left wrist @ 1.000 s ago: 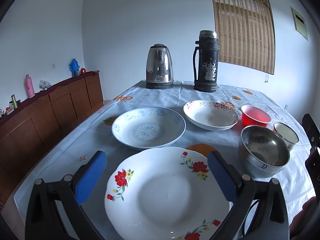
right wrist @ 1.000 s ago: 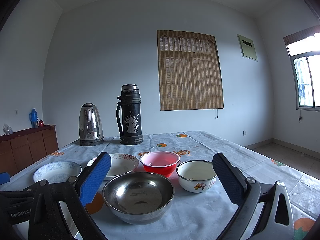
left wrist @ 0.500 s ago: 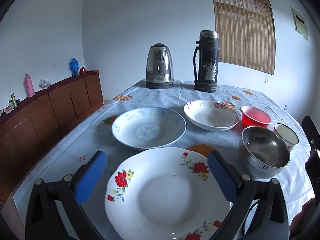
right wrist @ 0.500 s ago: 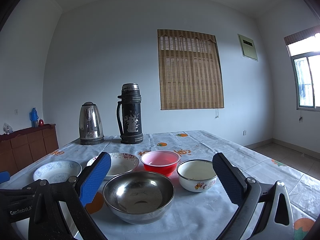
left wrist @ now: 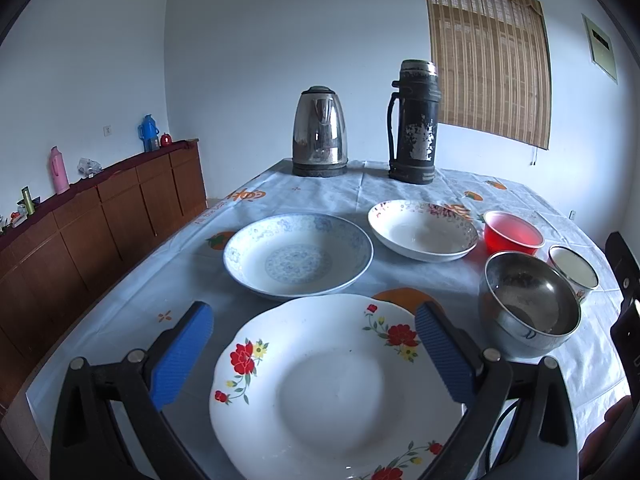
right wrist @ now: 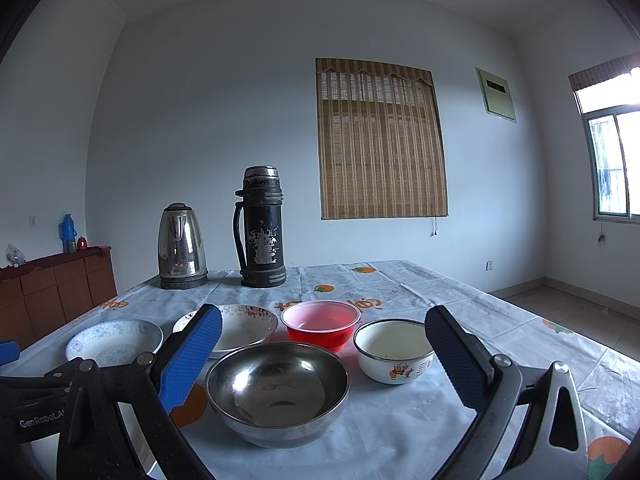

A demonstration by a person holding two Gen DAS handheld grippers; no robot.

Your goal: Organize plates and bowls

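Gaping wide, left hand-held gripper (left wrist: 314, 344) over empty floral plate (left wrist: 336, 392), right hand-held gripper (right wrist: 324, 354) likewise over empty steel bowl (right wrist: 278, 390)

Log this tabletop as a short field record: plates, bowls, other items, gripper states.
plates: red-flower plate nearest; blue-pattern plate; floral-rim plate
bowls: steel bowl; red bowl; white enamel bowl
stacking: none, all apart
other: kettle, black flask at far end
left gripper: open, empty
right gripper: open, empty

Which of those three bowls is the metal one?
The steel bowl, closest to the right gripper and dull silver inside. The red plastic bowl and the white enamel bowl with a cartoon sit behind it.
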